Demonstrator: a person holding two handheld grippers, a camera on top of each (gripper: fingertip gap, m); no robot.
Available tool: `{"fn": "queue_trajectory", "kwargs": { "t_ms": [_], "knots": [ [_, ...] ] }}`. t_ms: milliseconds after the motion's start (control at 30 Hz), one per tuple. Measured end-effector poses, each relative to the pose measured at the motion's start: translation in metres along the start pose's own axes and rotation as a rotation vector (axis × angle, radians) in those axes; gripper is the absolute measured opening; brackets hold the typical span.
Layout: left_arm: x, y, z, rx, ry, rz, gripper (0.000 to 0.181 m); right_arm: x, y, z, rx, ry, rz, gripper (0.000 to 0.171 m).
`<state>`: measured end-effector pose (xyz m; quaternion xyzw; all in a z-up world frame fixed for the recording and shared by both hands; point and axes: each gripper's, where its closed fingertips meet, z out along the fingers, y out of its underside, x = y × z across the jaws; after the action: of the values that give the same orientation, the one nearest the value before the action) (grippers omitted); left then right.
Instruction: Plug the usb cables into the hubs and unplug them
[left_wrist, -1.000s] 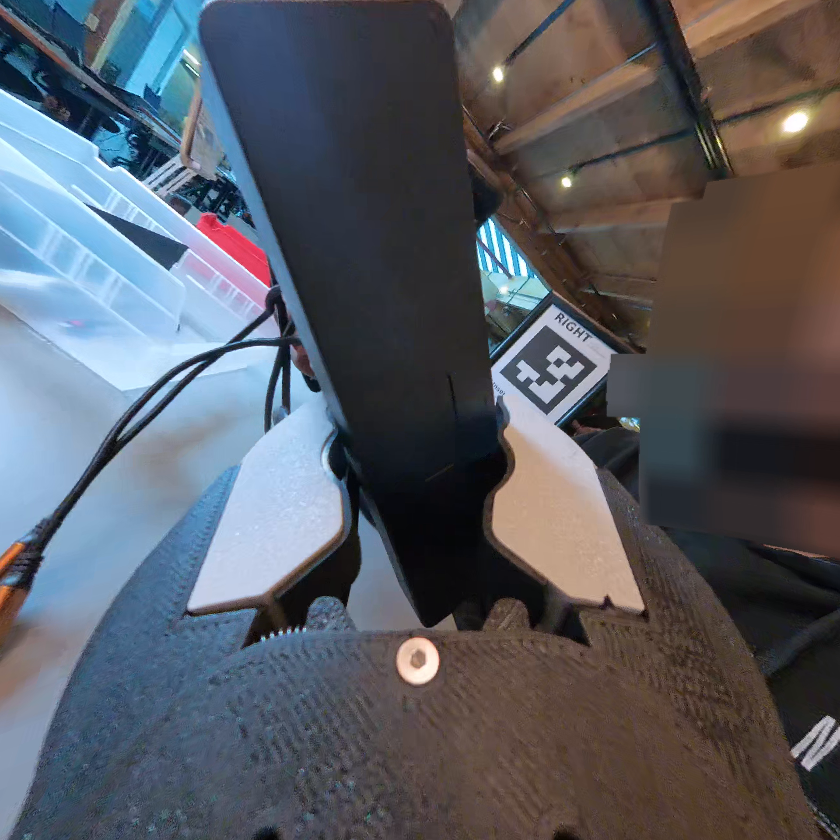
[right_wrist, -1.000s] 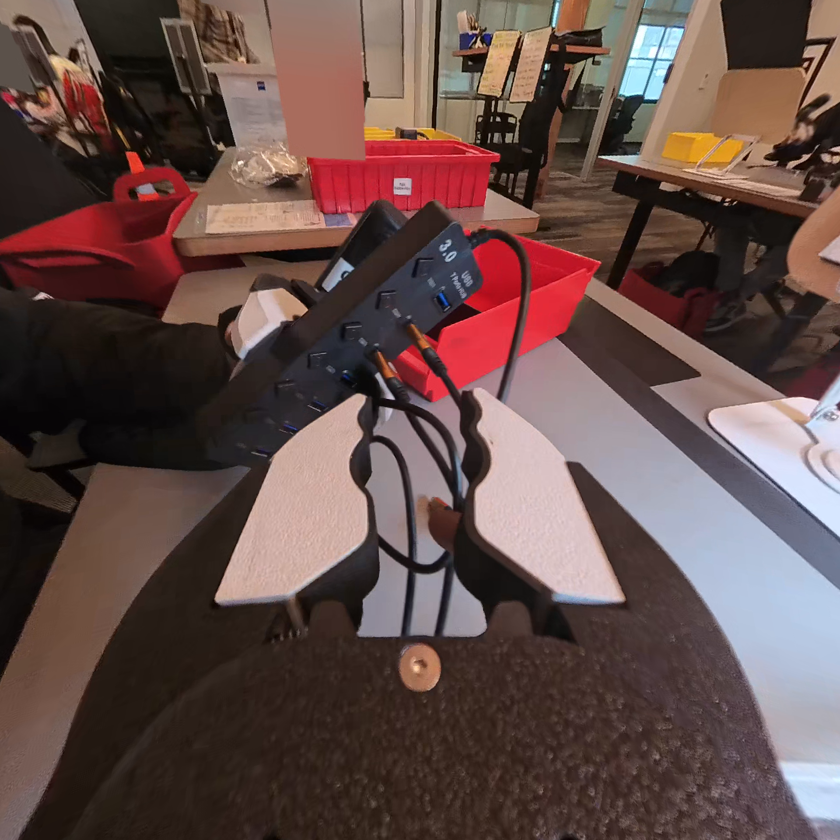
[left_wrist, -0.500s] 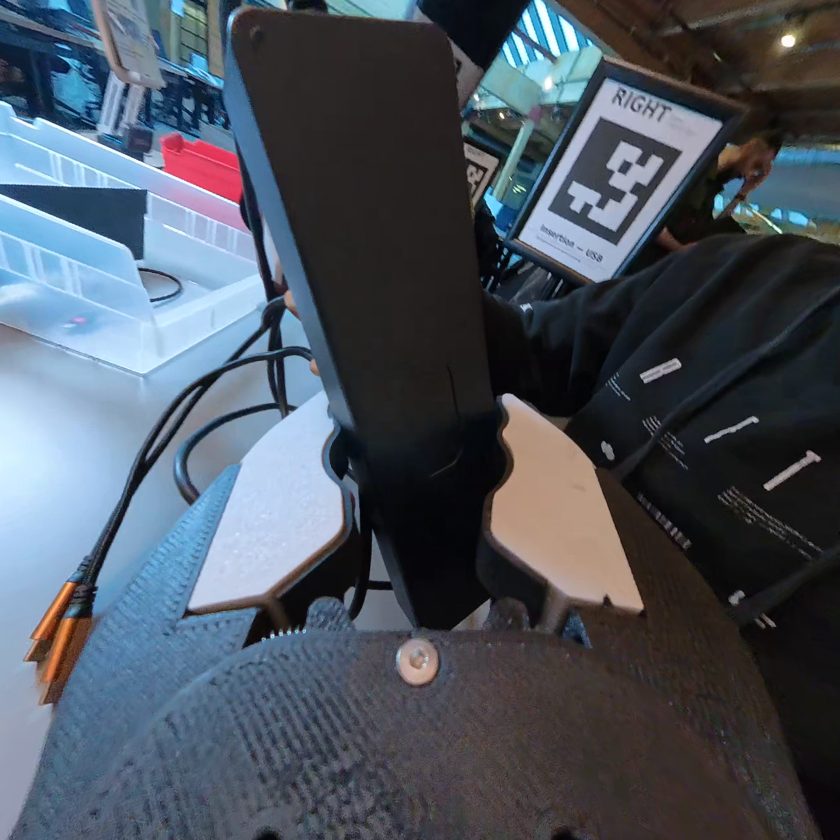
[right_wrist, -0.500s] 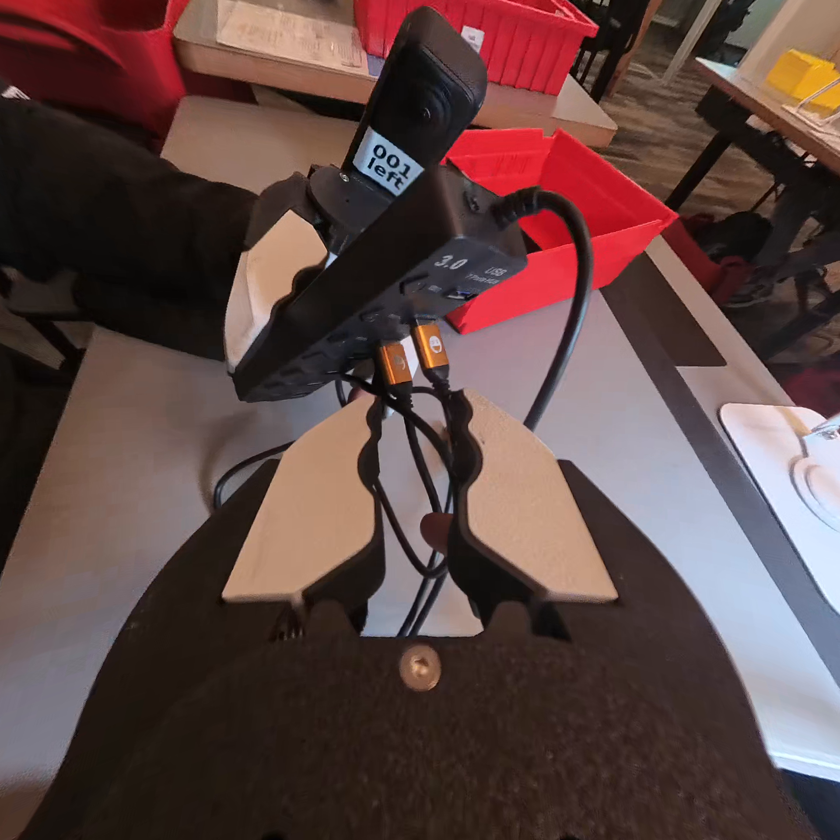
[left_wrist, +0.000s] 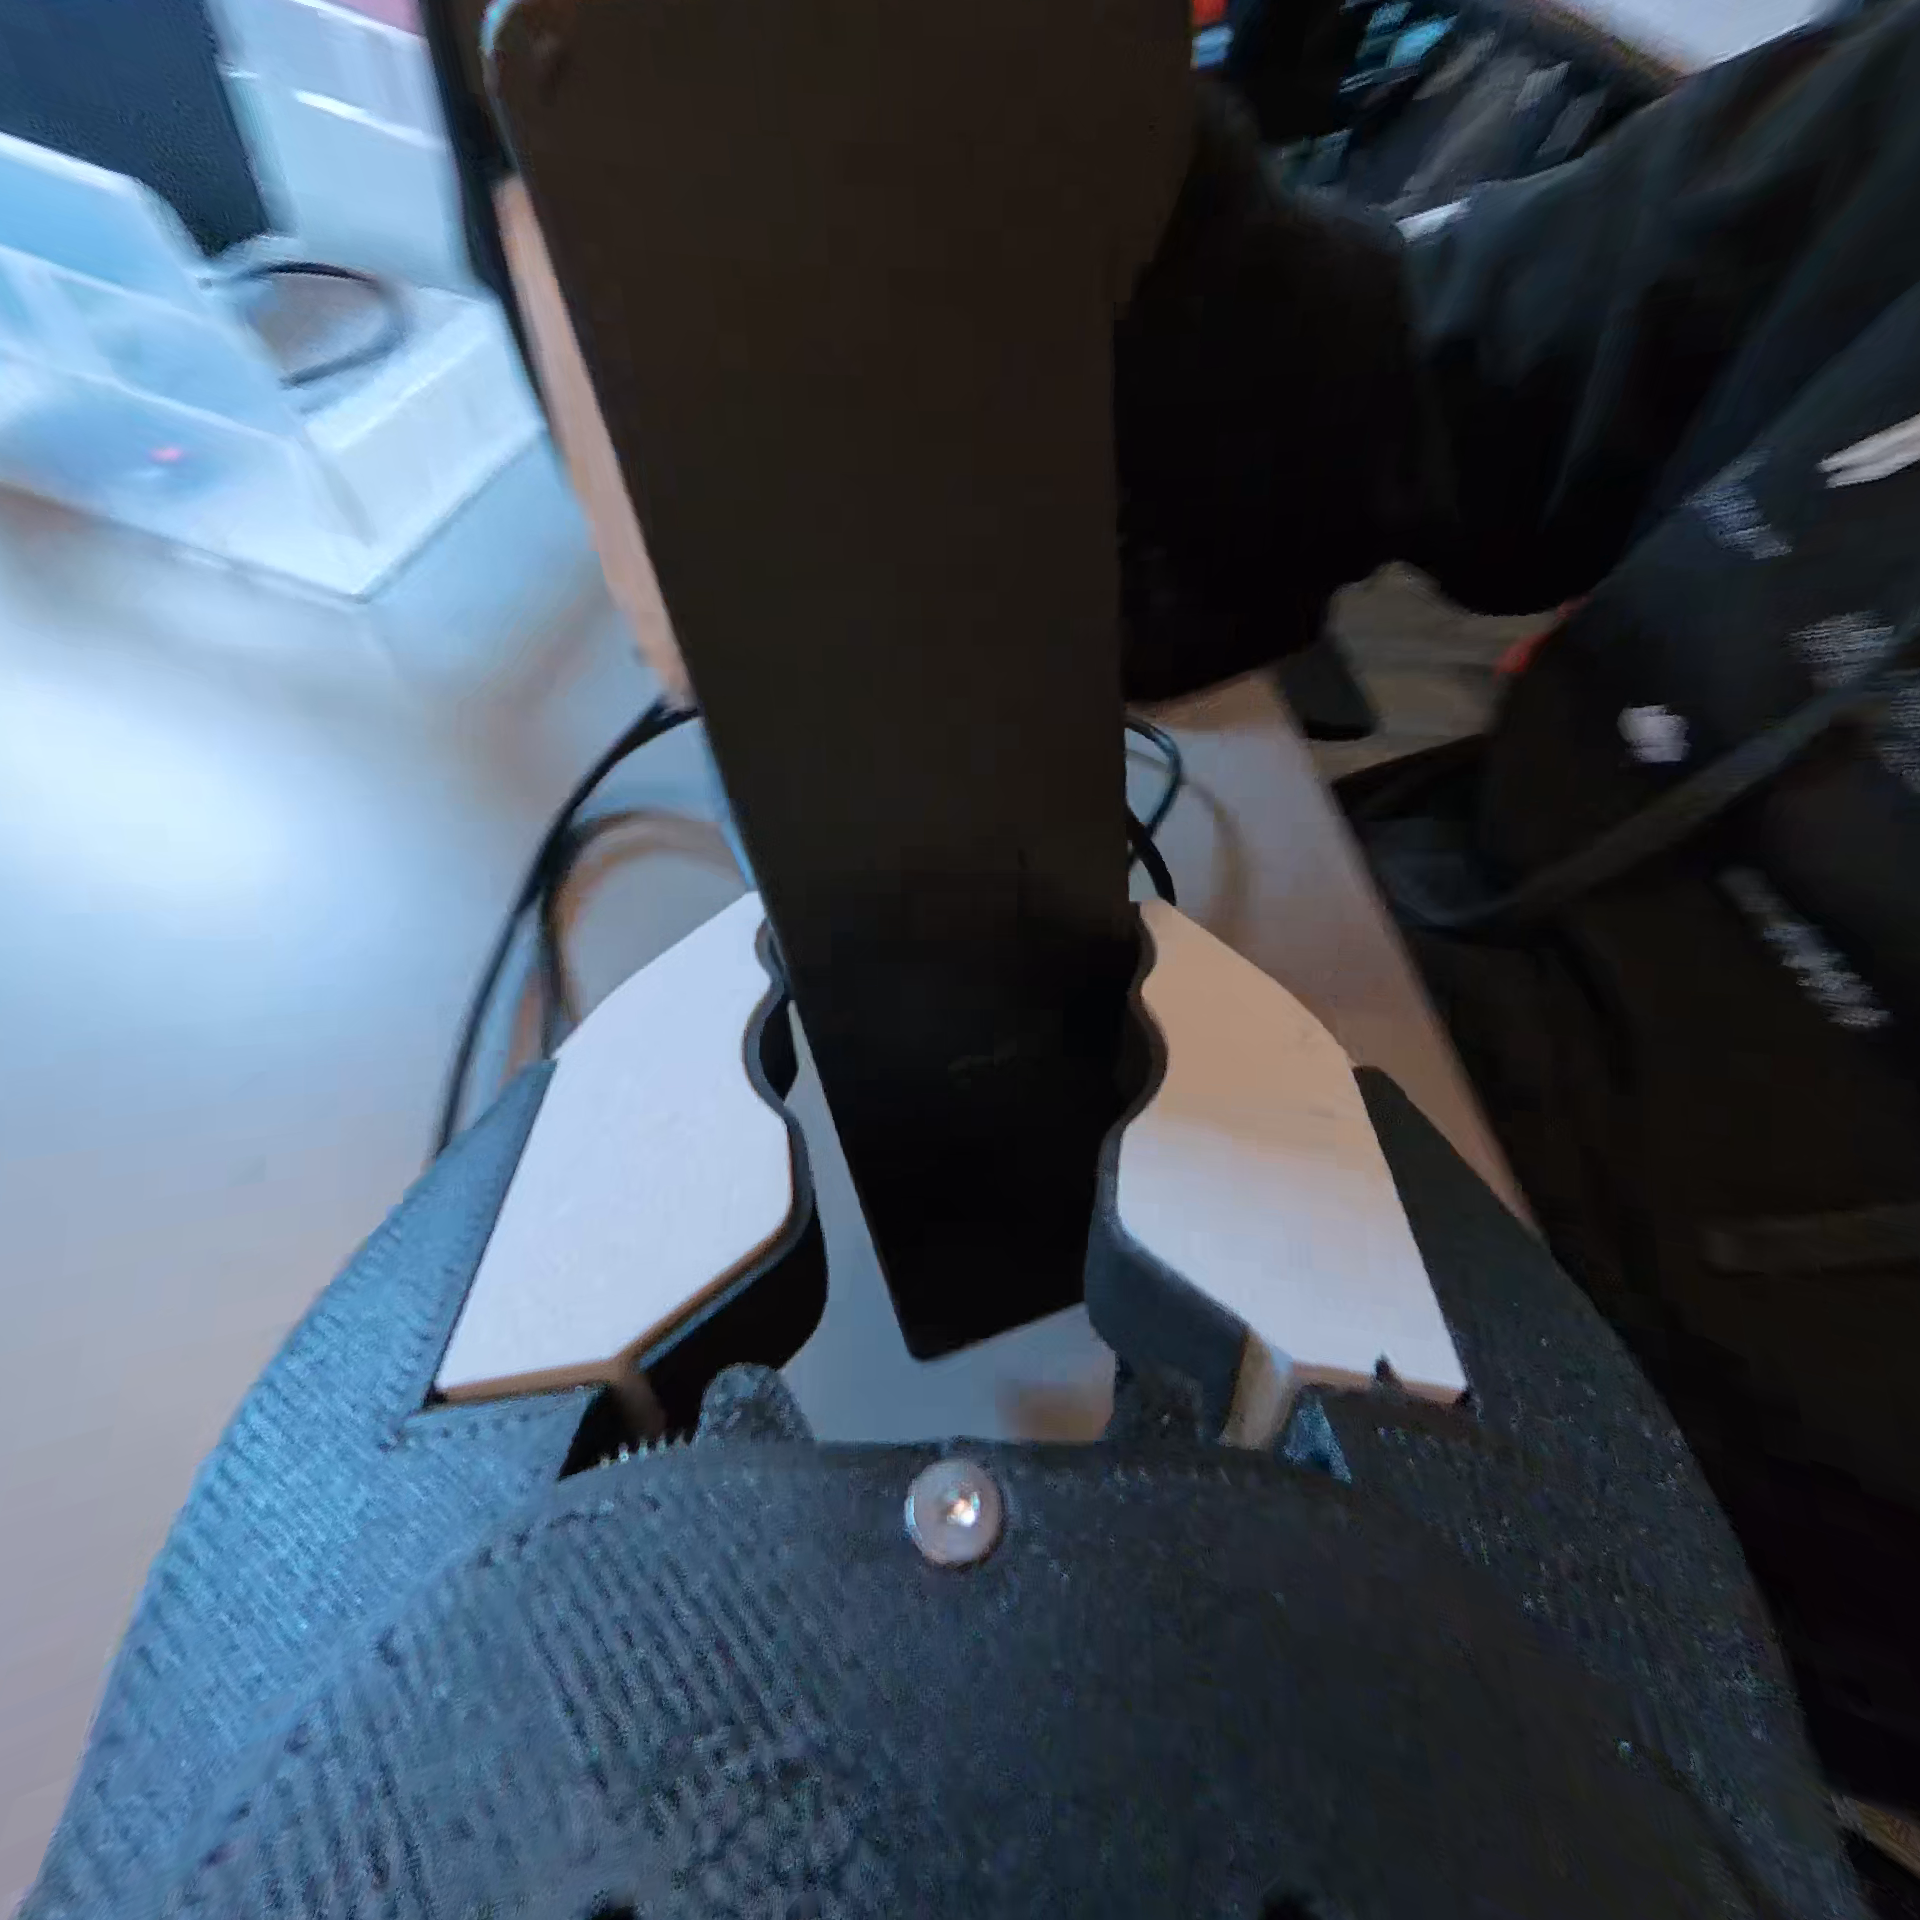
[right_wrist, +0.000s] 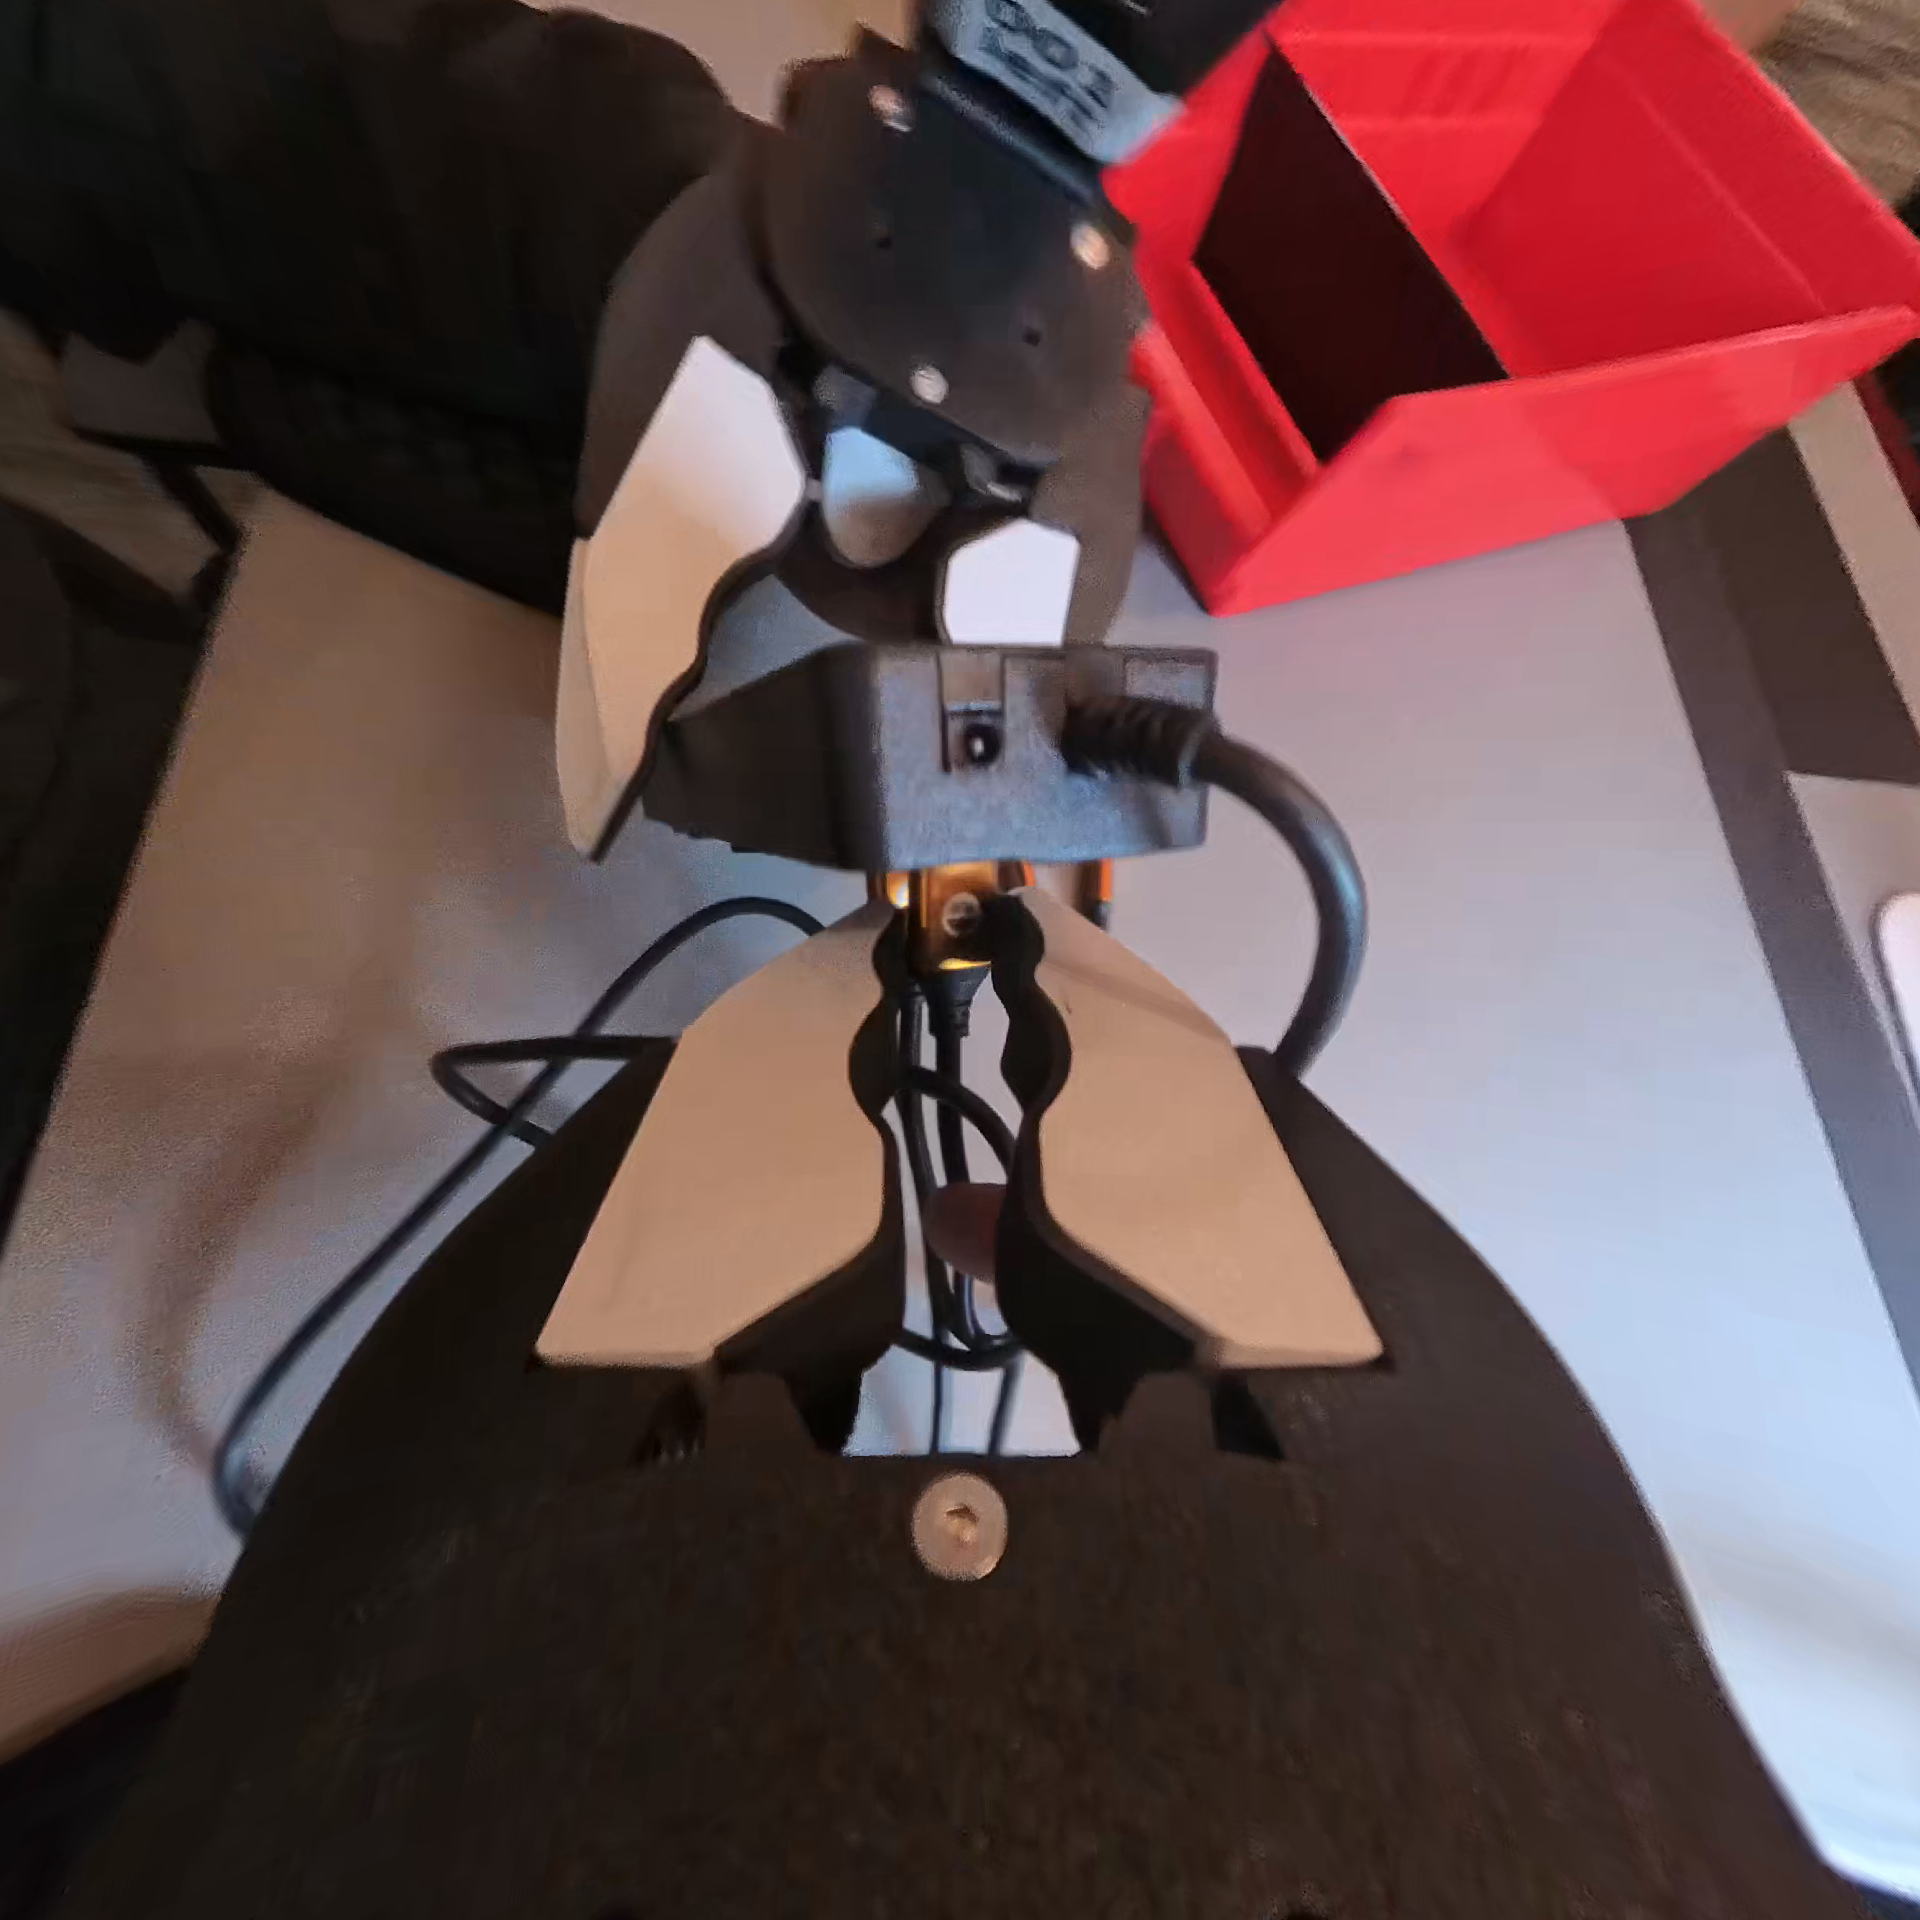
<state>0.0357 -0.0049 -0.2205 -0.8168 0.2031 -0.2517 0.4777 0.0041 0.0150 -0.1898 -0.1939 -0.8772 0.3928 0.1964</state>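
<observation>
My left gripper (left_wrist: 951, 997) is shut on a black USB hub (left_wrist: 862, 520), whose flat back fills the middle of the left wrist view. In the right wrist view the hub (right_wrist: 987, 758) is end-on above the table, held by the left gripper (right_wrist: 873, 665). A thick black cable (right_wrist: 1320, 883) leaves its end. My right gripper (right_wrist: 951, 914) sits just under the hub, with its jaws closed narrowly on an orange USB plug (right_wrist: 945, 930) that is in the hub. A second orange plug (right_wrist: 1101, 883) sits to its right. Thin black cables (right_wrist: 935, 1195) hang between my fingers.
A red bin (right_wrist: 1558, 416) stands at the back right of the grey table (right_wrist: 1455, 1039). A clear plastic tray (left_wrist: 208, 416) lies on the left. A person's black sleeve (left_wrist: 1662, 727) is close on the right. Loose cable loops (right_wrist: 499, 1081) lie on the table.
Both views have tipped down toward the table. The hub has turned end-on to the right camera. My right gripper has moved up to the hub and narrowed onto the orange plug.
</observation>
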Motion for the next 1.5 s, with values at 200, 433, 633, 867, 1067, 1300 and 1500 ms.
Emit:
{"fn": "queue_trajectory", "kwargs": {
  "t_ms": [200,433,633,867,1067,1300,1500],
  "knots": [
    [-0.034,-0.013,-0.01,-0.013,-0.363,0.127,0.059,0.013,0.003,0.008,-0.085,0.154,0.016,0.015],
    [-0.025,-0.012,-0.009,-0.085,-0.392,0.305,0.058,0.0,-0.007,0.004,-0.056,0.125,-0.06,0.016],
    [-0.018,-0.034,-0.033,-0.058,-0.485,0.411,0.057,0.004,-0.009,0.0,-0.087,0.188,-0.14,0.016],
    [-0.013,-0.072,-0.122,0.307,-0.572,0.307,0.057,-0.001,-0.045,-0.061,0.237,0.023,-0.08,0.016],
    [-0.05,-0.054,-0.132,0.291,-0.688,0.136,0.056,0.01,-0.109,-0.187,0.602,0.093,-0.13,0.016],
    [-0.066,-0.039,-0.122,0.207,-0.75,0.06,0.056,0.081,-0.139,-0.297,0.704,0.442,-0.104,0.015],
    [-0.067,-0.038,-0.121,0.218,-0.741,0.03,0.057,0.147,-0.062,-0.308,0.462,0.617,0.098,0.015]
  ]
}}
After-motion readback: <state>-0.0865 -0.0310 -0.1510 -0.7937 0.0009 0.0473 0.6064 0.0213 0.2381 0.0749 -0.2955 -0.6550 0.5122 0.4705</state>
